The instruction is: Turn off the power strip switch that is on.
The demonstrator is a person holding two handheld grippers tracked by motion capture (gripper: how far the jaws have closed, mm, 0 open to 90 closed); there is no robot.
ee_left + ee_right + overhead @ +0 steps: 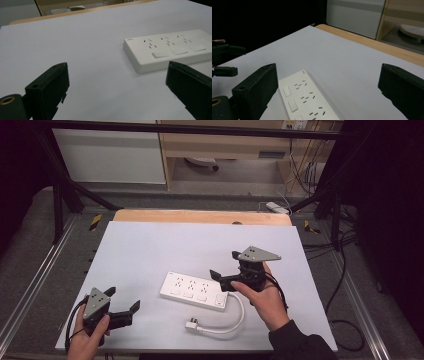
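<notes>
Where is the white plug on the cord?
In the high view, the white plug lies on the white table, just in front of the white plastic power strip, nearer the right tool.

Bare table [150, 245] all around; only the power strip [195, 291] and its cord [235, 320] obstruct
</notes>
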